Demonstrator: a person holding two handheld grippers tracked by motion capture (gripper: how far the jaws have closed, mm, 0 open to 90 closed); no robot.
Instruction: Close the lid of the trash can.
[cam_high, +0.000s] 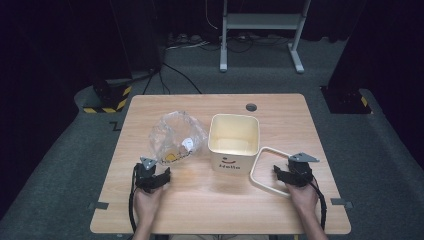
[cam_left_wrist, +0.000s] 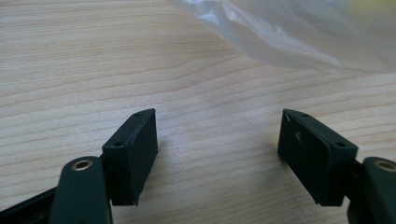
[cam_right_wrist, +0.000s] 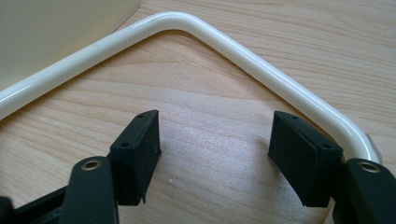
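Low, both hands (cam_high: 148, 199) rest on table (cam_high: 210, 210).

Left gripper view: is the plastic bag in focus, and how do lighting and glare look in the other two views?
Left gripper view: the plastic bag at the top is soft and blurred, while the table grain is sharp. Right gripper view: a glare streak runs along the white frame. High view: the table is evenly lit, the room around it falls dark, and the bag's creases glint.
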